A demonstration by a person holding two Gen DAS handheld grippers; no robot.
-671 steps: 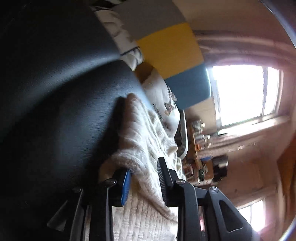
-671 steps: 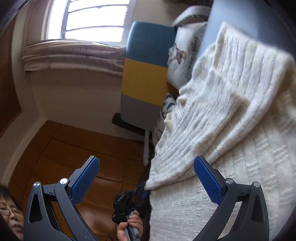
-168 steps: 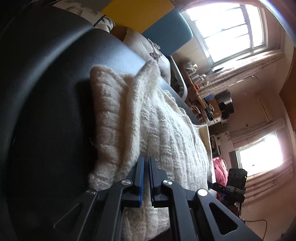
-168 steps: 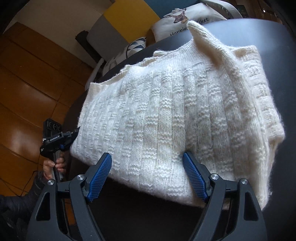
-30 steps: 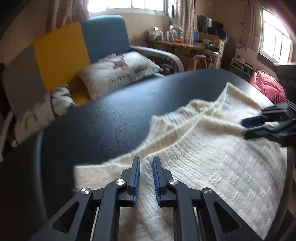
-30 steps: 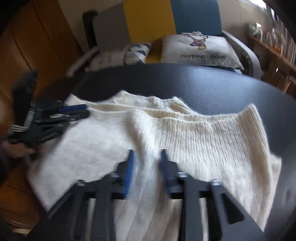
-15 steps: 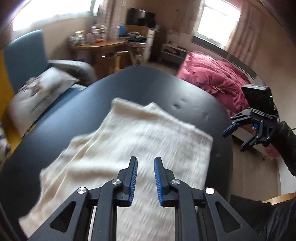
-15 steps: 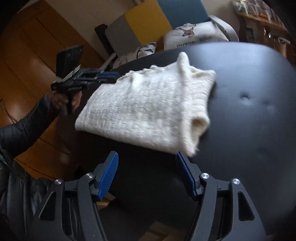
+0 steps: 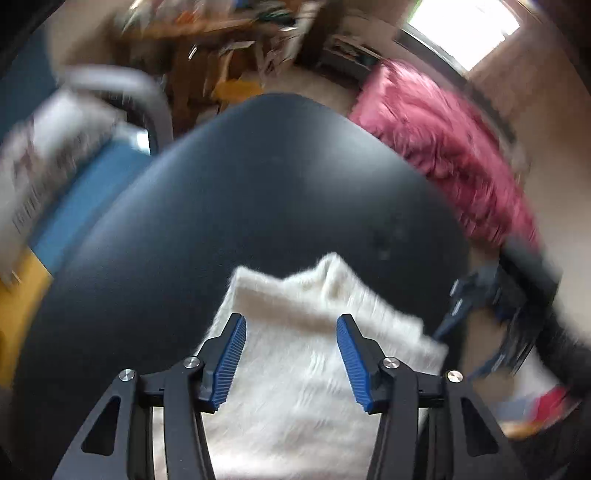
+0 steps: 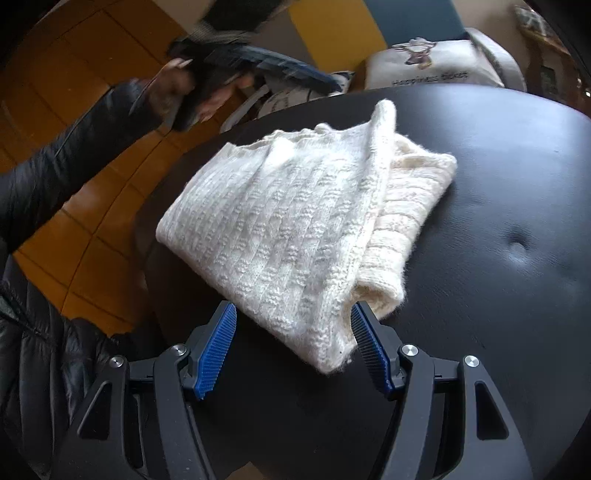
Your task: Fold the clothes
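A cream knit sweater (image 10: pixel 295 221) lies folded in a thick rectangle on the round black padded table (image 10: pixel 498 206). My right gripper (image 10: pixel 293 308) is open low at the sweater's near corner, and that corner lies between its fingers without being pinched. In the blurred left wrist view my left gripper (image 9: pixel 290 319) hangs over the sweater (image 9: pixel 291 398). Its jaws are opening wide and nothing is gripped between them. The left gripper (image 10: pixel 258 70) also shows as a blur beyond the sweater's far left side. The right gripper (image 9: pixel 476 317) appears blurred past the sweater's right edge.
A blue, yellow and grey armchair (image 10: pixel 332 26) with a printed white cushion (image 10: pixel 432 66) stands behind the table. Pink bedding (image 9: pixel 443 147) lies beyond the table's far edge. A black puffy sleeve (image 10: pixel 55 177) reaches in over the wooden floor (image 10: pixel 74 92) at left.
The left gripper's jaws have spread from nearly shut to wide while it swung over the sweater. The right gripper came closer, and the sweater's near corner now lies between its fingers.
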